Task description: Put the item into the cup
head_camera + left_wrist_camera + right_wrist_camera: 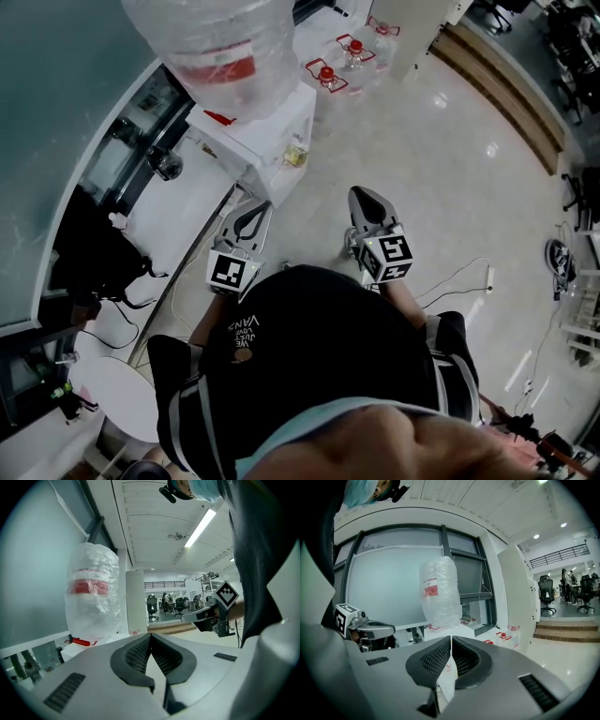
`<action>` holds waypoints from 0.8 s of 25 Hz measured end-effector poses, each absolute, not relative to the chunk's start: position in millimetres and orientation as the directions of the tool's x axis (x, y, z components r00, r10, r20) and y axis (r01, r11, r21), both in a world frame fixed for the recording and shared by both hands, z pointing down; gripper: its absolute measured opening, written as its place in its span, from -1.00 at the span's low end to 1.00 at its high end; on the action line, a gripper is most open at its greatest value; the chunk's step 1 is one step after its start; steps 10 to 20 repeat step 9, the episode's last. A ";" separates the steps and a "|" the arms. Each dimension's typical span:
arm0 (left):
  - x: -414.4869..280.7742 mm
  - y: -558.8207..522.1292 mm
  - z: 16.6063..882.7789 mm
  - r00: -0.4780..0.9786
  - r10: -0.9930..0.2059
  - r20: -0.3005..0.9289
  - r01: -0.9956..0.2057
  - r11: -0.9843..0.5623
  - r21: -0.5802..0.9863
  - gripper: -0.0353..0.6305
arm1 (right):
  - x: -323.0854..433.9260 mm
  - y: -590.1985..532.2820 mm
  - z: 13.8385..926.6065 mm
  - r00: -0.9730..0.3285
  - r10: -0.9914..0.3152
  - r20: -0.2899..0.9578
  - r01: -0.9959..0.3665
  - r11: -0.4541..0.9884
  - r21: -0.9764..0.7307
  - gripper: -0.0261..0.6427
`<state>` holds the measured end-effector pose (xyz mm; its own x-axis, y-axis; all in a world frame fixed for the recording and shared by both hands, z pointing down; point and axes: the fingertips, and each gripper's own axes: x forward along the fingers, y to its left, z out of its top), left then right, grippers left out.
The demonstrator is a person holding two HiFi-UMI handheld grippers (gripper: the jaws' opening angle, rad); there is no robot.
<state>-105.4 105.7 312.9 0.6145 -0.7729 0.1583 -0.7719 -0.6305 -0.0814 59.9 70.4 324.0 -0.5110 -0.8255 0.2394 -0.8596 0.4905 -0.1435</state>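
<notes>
Where we stand: over the glossy floor [441, 169], facing the white dispenser [272, 131], both tools held out low in front of us.
left gripper [255, 212] [150, 639]: jaws fully together, pads meeting at the tips, nothing between them; it points at the dispenser's near corner.
right gripper [366, 202] [451, 641]: jaws closed too, and empty (the white seen under the tips is just the dispenser behind); it is over bare floor beside the left one, not touching it.
water jug [211, 47] [91, 597] [439, 592]: big, wrapped in clear plastic with a red band, on the dispenser's top.
cup [295, 155]: small clear thing on the dispenser's front ledge; we take it for the cup, but it is too small to be sure.
item: we cannot tell which thing it is; neither tool has hold of anything.
small bottles [326, 75] [506, 637]: red caps, on the floor past the dispenser's far side.
round table [117, 394]: white, low at our left.
</notes>
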 end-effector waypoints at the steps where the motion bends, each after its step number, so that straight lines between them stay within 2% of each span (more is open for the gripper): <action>1: -105.7 105.3 313.0 0.614 -0.774 0.159 -0.772 -0.630 -0.083 -0.83 | 58.9 69.8 324.3 -0.513 -0.824 0.240 -0.858 0.493 -0.143 -0.78; 20: -106.9 103.5 314.6 0.600 -0.787 0.142 -0.787 -0.613 -0.070 -0.83 | 54.3 67.9 330.6 -0.519 -0.820 0.240 -0.855 0.498 -0.146 -0.78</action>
